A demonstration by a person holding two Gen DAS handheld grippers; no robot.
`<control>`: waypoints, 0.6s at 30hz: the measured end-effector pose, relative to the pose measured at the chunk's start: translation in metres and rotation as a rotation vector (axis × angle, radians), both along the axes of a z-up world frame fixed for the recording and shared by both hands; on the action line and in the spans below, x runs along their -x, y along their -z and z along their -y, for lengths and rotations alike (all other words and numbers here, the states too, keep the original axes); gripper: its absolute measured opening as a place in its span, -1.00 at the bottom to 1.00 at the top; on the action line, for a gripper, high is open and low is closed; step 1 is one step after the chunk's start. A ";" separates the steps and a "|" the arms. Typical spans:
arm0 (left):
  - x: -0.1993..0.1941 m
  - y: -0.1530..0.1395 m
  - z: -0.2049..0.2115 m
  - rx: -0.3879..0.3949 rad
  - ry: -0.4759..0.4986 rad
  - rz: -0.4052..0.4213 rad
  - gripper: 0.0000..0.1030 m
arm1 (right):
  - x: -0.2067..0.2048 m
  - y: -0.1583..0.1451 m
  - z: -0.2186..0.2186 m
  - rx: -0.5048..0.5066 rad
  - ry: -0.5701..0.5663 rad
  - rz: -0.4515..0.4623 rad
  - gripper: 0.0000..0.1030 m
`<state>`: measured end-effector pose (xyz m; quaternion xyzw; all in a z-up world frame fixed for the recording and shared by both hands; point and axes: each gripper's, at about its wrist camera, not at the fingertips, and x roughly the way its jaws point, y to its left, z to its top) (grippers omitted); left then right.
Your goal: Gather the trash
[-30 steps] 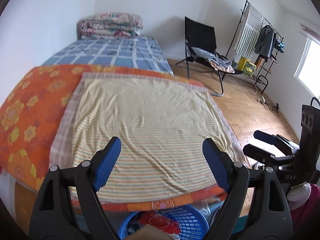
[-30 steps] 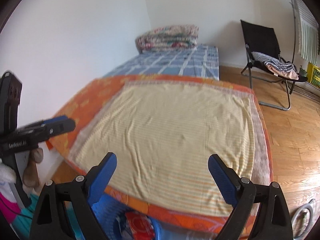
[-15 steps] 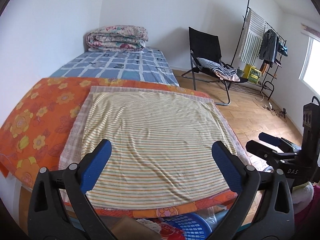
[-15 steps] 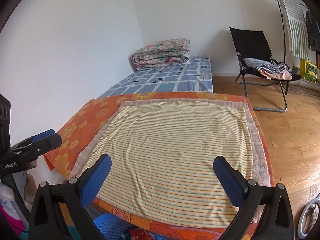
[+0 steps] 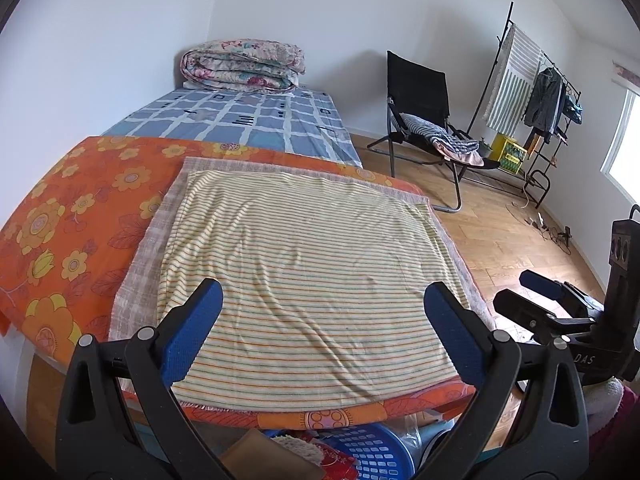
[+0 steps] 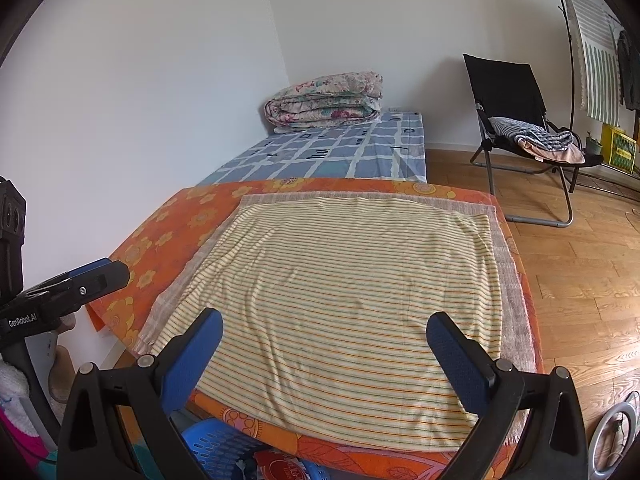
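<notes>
A blue basket with what seems to be red packaging in it is seen at the bottom centre of both views, tucked under the near edge of the striped cloth. No loose trash is seen on that cloth — collecting may be done or not begun; it cannot be told. The left gripper and right gripper have just been opened wide — nothing is held between them.
</notes>
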<state>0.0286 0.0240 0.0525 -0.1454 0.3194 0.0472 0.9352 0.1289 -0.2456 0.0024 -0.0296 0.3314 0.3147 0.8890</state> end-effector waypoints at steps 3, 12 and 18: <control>-0.001 0.000 0.000 0.000 -0.002 -0.001 0.99 | 0.000 0.002 0.000 -0.002 -0.003 -0.008 1.00; 0.000 0.000 0.001 0.000 -0.003 0.000 0.99 | -0.001 0.005 -0.001 0.003 -0.002 -0.016 1.00; 0.000 0.000 0.001 -0.004 0.001 0.000 0.99 | -0.004 0.007 0.000 -0.005 0.000 -0.033 1.00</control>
